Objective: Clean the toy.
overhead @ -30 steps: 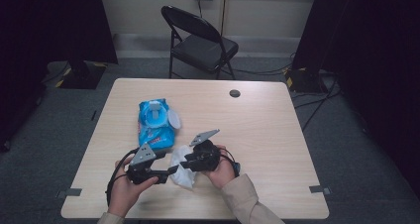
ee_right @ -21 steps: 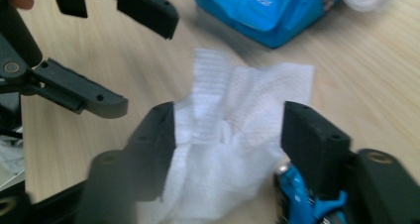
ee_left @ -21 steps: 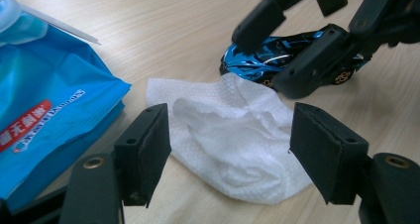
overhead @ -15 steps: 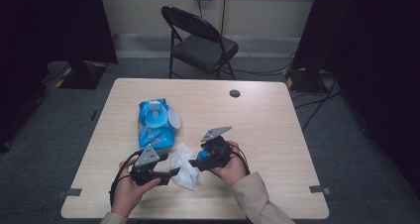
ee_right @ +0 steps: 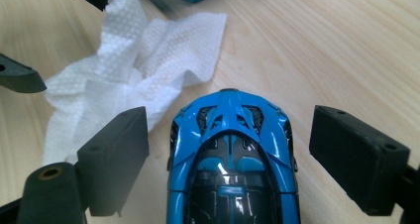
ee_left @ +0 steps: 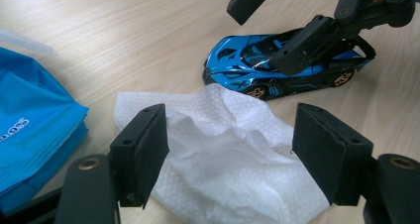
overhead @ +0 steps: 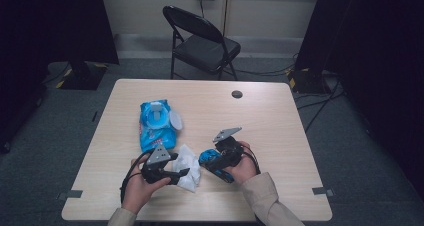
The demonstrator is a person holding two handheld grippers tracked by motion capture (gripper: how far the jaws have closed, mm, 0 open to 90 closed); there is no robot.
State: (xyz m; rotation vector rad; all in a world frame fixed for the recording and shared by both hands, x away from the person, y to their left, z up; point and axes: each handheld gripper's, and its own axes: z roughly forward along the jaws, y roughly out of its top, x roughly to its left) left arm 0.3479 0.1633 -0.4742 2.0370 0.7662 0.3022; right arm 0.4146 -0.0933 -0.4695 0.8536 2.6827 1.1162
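A blue toy car (ee_right: pixel 230 149) stands on the table with its nose pointing away from my right gripper (ee_right: pixel 230 135). That gripper's jaws have just been opening and now flank the car with a gap on each side. In the high view the right gripper (overhead: pixel 211 158) sits right of centre near the front edge. A crumpled white wipe (ee_left: pixel 228 154) lies just left of the car (ee_left: pixel 242 68). My left gripper (ee_left: pixel 230 149) is open, its pads apart over the wipe (overhead: pixel 189 162). A blue wipes pack (overhead: pixel 156 126) lies behind the left gripper (overhead: pixel 185 173).
The wooden table (overhead: pixel 280 121) has a round cable hole (overhead: pixel 237 94) near its far edge. A black folding chair (overhead: pixel 200 41) stands beyond the table. Cables run over the floor at the right. The pack's flap is open.
The right gripper has moved right, away from the wipe, and its jaws have spread off the car. The left gripper has shifted slightly right toward the wipe.
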